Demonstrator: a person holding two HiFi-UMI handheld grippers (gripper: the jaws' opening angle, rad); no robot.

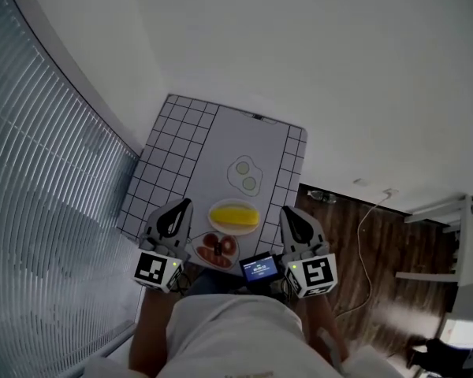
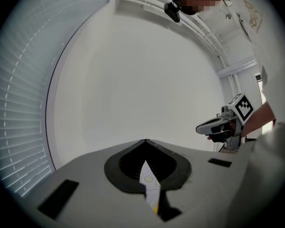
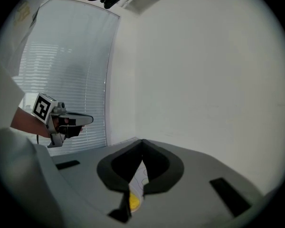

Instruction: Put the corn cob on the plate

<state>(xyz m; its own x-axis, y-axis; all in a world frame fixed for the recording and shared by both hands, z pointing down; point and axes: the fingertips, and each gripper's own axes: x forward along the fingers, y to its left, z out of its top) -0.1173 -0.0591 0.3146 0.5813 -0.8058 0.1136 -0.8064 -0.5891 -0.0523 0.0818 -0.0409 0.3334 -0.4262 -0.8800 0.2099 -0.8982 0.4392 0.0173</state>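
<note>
At the left, window blinds (image 1: pixel 47 172) stand beside the table (image 1: pixel 181 144) with a checked cloth. The left gripper (image 1: pixel 181 209) is held over the near edge of the table, its jaws fully together with nothing in them. The corn cob (image 1: pixel 235 213) lies on the white plate (image 1: pixel 235 229), between the two grippers. Behind it is a toy fried egg (image 1: pixel 245 175). The right gripper (image 1: pixel 288 213) is also closed and empty.
</note>
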